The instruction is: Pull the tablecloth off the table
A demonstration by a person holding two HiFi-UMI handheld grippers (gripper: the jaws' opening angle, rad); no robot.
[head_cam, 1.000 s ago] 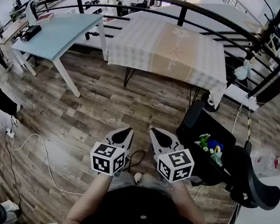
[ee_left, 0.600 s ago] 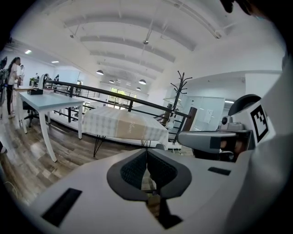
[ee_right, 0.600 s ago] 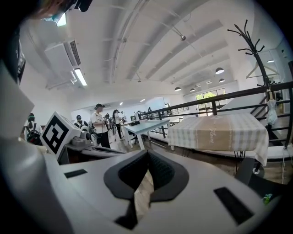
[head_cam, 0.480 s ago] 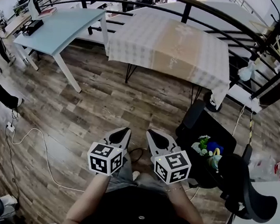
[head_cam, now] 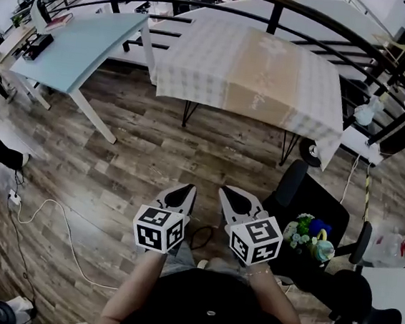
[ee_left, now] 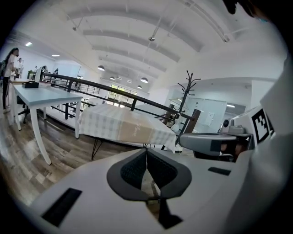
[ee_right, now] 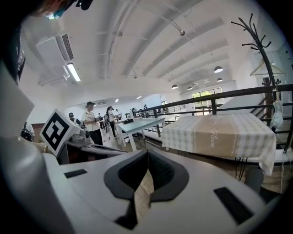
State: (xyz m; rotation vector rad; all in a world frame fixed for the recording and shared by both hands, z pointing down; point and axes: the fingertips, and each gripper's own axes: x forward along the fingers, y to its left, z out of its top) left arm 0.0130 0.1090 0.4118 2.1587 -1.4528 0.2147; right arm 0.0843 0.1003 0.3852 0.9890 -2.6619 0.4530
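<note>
A checked white tablecloth with a tan middle band [head_cam: 259, 66] covers a table with black legs, well ahead of me across the wooden floor. It also shows as the tablecloth [ee_left: 123, 128] in the left gripper view and the tablecloth [ee_right: 219, 132] in the right gripper view. My left gripper [head_cam: 183, 191] and right gripper [head_cam: 229, 195] are held side by side close to my body, far short of the table. Both are shut with nothing between their jaws, as the left gripper [ee_left: 146, 151] and right gripper [ee_right: 148, 152] views show.
A pale blue table [head_cam: 82, 44] stands to the left. A black office chair [head_cam: 313, 205] with a toy bunch [head_cam: 310, 230] on it sits at the right, next to my right arm. A curved black railing [head_cam: 277, 4] runs behind the table. A white cable [head_cam: 59, 222] lies on the floor.
I have moved forward: the covered table looks nearer and larger, and the black chair has slid down and right in the head view. Both grippers stay shut, side by side.
</note>
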